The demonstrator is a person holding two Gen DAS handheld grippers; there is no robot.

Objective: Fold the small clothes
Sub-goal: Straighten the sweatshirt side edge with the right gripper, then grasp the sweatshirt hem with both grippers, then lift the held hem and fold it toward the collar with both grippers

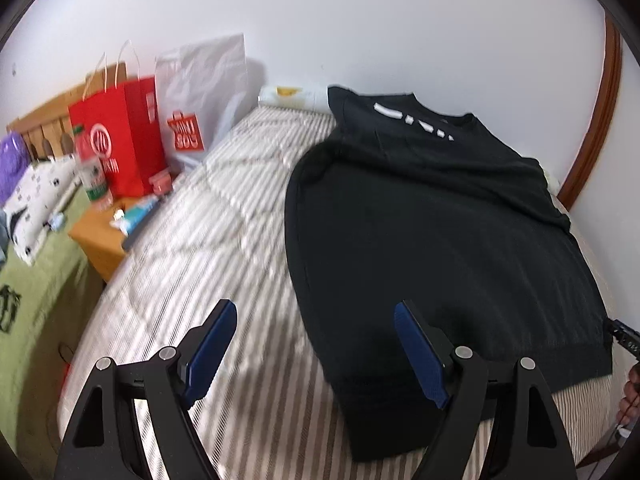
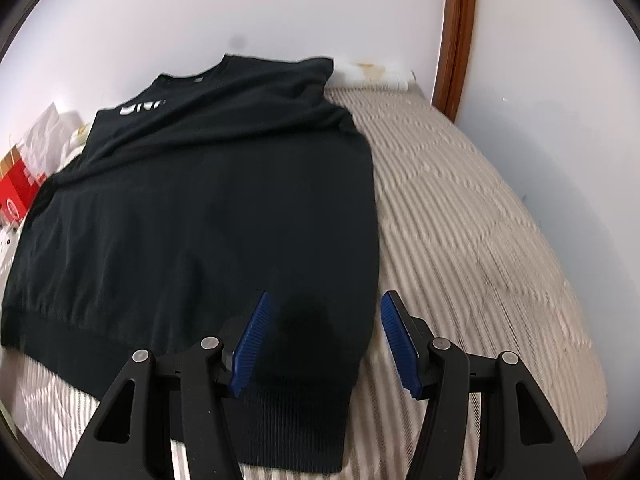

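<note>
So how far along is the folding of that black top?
Partly done. The black top lies flat on the striped bed, and both sleeves look folded in already. In hand: nothing; the left tool and right tool hover open over its hem corners. Left: folding the body up.

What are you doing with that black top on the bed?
A person is getting ready to fold a black sweater spread flat on a striped mattress. The left gripper and right gripper both hang open near its bottom hem, holding nothing. A sleeve already lies folded over the body.
</note>
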